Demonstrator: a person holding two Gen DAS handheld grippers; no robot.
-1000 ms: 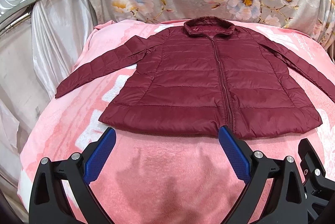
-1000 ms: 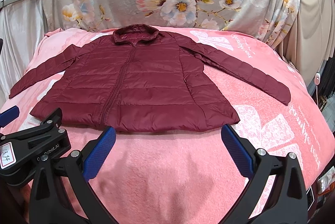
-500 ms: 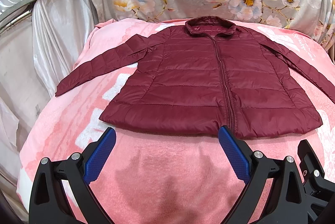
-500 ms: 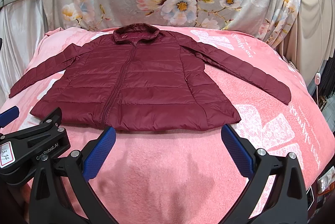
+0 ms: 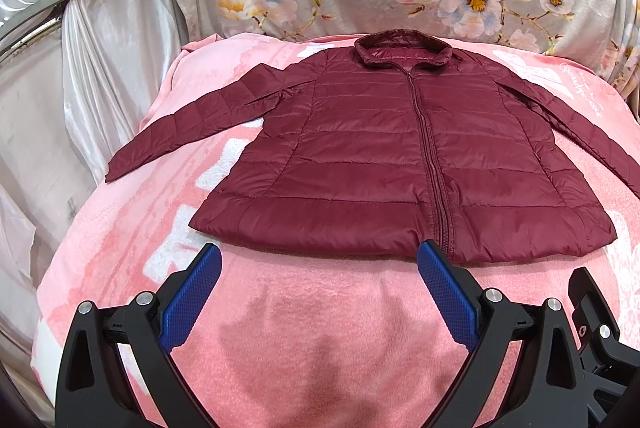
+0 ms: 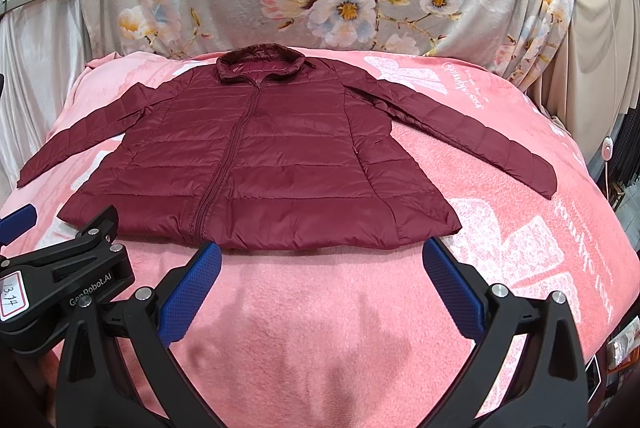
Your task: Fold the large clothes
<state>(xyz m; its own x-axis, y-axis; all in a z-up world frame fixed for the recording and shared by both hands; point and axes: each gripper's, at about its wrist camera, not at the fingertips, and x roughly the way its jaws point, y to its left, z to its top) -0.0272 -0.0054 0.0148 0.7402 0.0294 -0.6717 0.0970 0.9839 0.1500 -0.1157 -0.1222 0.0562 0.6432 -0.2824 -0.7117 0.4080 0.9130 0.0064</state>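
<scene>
Nothing moves much; the jacket (image 5: 384,164) still lies flat on the blanket (image 5: 320,328), both grippers (image 5: 318,260) (image 6: 320,260) spread wide, holding nothing.

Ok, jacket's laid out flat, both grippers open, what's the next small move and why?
Probably ease the left gripper forward to the jacket's left sleeve. It lies spread out on the pink blanket, nothing is folded yet, and both open grippers hover short of the hem.

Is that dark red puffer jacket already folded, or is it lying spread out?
Spread out. The maroon puffer jacket lies flat, front up and zipped, on the pink blanket, both sleeves stretched outward, nothing folded over.
</scene>
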